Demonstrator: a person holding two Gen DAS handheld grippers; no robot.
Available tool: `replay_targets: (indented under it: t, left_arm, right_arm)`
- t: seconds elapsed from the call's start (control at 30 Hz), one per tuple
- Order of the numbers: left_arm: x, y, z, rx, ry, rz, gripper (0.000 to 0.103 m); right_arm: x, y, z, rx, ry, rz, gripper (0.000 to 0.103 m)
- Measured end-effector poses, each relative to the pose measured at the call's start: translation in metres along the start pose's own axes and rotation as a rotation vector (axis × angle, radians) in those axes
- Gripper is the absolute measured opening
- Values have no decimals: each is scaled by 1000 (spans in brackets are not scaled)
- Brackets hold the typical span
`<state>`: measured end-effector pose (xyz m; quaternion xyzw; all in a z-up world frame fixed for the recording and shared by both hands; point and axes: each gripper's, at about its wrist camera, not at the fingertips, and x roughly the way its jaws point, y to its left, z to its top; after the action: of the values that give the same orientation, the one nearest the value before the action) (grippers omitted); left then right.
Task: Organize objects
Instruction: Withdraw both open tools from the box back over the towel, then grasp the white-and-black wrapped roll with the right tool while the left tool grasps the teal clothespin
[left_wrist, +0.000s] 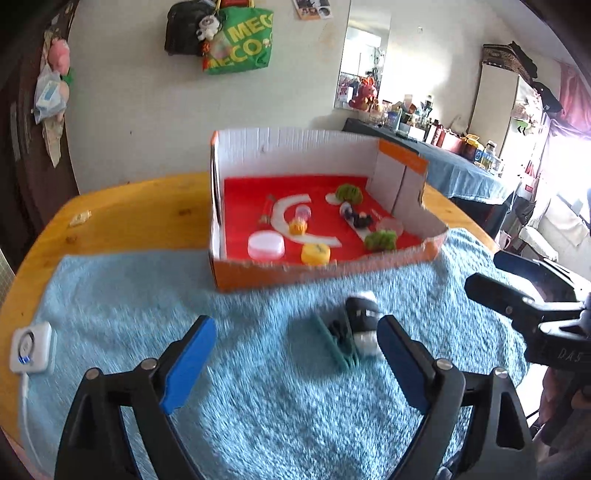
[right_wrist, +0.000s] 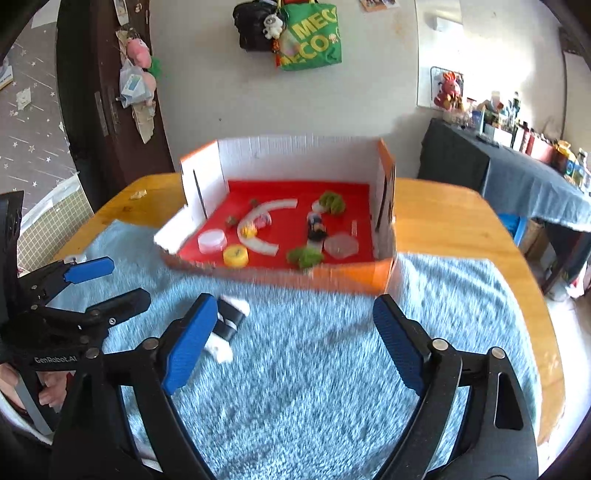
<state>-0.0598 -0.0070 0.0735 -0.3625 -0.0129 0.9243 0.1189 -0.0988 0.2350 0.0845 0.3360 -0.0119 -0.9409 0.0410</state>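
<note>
Left wrist view: left gripper (left_wrist: 295, 354) is wide open, holding nothing. The black-and-white roll (left_wrist: 364, 325) lies on the blue towel (left_wrist: 147, 295), just inside the right finger, beside a teal clip (left_wrist: 334, 345). It looks light and soft, so I'd pinch its middle.

Right wrist view: right gripper (right_wrist: 295, 343) gapes wide too. The roll's long axis runs diagonally, far end toward the box (right_wrist: 332, 277).

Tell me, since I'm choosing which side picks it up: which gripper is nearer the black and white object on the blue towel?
Left. The left gripper has the black and white object by its right finger; the right gripper hovers farther right.
</note>
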Motion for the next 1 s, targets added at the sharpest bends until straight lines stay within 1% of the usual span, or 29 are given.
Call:
replay_targets:
  t: [0.1, 0.17, 0.27, 0.43, 0.67, 0.8, 0.9, 1.0]
  left_arm:
    - [6, 0, -13, -5, 12, 15, 92]
    - [12, -1, -20, -3, 37, 22, 92]
    - [19, -1, -25, -8, 63, 8, 92]
    - [21, -3, -24, 6, 67, 10, 92]
    - [37, -16, -27, 70, 123, -7, 92]
    - [48, -21, -25, 102, 150, 27, 92]
    - [55, -21, -21, 130, 156, 76, 92]
    - [55, -13, -18, 124, 148, 103, 92]
  right_arm:
    - [3, 1, -15, -1, 2, -16, 89]
    - [8, 2, -25, 3, 14, -9, 90]
    - [17, 3, -34, 4, 43, 1, 90]
    - [22, 4, -35, 4, 59, 8, 90]
    - [23, -3, -34, 32, 59, 12, 90]
    - [25, -5, -35, 38, 65, 10, 90]
    - [27, -7, -35, 40, 70, 11, 90]
    - [30, -8, -35, 43, 77, 26, 90]
